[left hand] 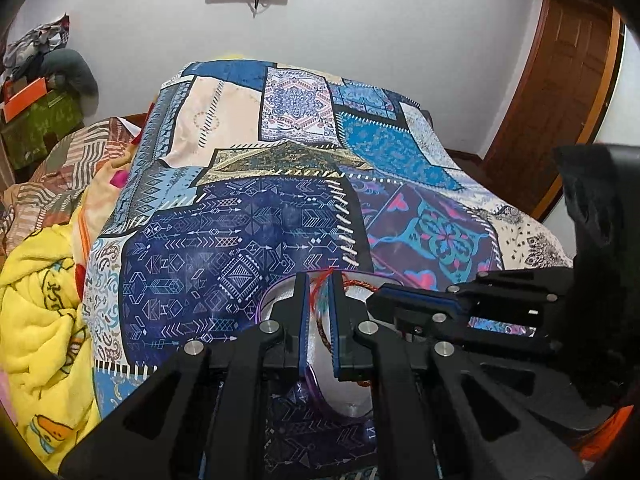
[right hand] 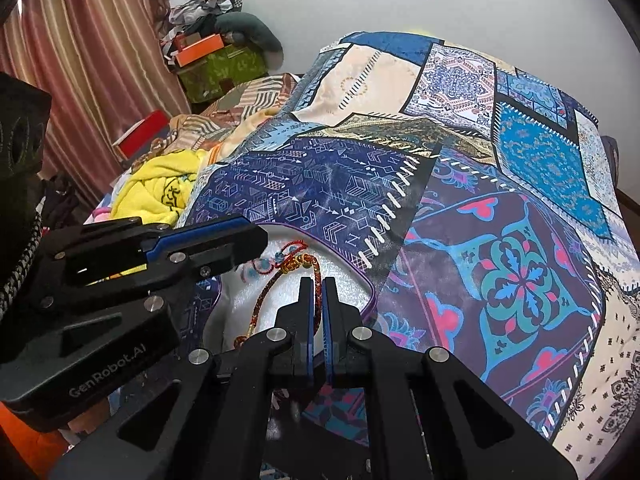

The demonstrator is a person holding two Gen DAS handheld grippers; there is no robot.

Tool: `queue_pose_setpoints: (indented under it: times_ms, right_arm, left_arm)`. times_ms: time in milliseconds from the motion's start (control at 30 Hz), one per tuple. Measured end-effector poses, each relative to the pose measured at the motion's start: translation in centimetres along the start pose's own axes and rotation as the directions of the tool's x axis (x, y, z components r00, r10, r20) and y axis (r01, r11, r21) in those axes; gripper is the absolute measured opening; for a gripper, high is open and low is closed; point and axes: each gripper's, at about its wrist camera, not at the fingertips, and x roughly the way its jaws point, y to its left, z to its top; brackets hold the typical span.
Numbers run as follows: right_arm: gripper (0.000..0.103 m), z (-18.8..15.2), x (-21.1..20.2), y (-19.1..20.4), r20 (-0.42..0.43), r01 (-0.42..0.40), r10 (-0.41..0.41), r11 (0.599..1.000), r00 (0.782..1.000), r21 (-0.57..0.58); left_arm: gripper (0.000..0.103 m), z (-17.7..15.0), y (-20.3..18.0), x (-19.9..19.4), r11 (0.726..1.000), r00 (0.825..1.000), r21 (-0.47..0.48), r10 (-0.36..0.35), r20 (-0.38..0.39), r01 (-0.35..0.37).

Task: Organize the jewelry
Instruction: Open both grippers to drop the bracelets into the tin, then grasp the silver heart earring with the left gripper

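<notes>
Bracelet (right hand: 280, 280) cord lies pinched inside both claws, left claw (left hand: 319, 280) and right claw (right hand: 319, 282) clamped on it.

The left gripper (right hand: 256, 246) hides part of the tray (right hand: 352, 276); the beads (right hand: 276, 258) are too small to identify.

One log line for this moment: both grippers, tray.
left gripper: shut on red cord bracelet | right gripper: shut on same bracelet | white tray: on bedspread

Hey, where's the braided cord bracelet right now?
The bracelet lies over the purple-rimmed white tray on the patchwork bedspread, pinched by the right hand-held gripper and the left hand-held gripper.
</notes>
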Motion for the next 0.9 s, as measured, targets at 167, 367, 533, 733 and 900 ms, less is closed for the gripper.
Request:
queue_pose_setpoints:
  times_ms: [167,367,533,733,900]
  right_arm:
    - [0.007,0.1,-0.7,0.4,-0.003,0.021,-0.021,1.000,1.000,-0.023]
    - [0.021,0.5,-3.0,0.9,0.043,0.038,-0.036,0.999,0.998,-0.039]
    - [0.021,1.0,-5.6,1.0,0.089,0.062,-0.059,0.998,0.994,-0.031]
    - [0.022,0.9,-9.3,0.5,0.147,0.099,-0.097,0.995,0.984,-0.006]
    - [0.025,-0.2,-12.0,-0.5,0.183,0.124,-0.127,0.992,0.975,0.026]
  left_arm:
    - [0.007,0.0,0.2,-0.4,1.000,1.000,-0.010,0.020,-0.003,-0.020]
    - [0.014,0.3,-0.2,-2.3,0.999,0.998,0.002,0.046,0.030,-0.046]
    - [0.027,0.6,-1.4,-4.7,0.995,0.994,0.046,0.079,0.079,-0.083]
    - [0.040,1.2,-3.1,-8.0,0.990,0.984,0.082,0.100,0.147,-0.113]
    - [0.050,1.3,-4.2,-9.9,0.991,0.980,0.082,0.090,0.176,-0.106]
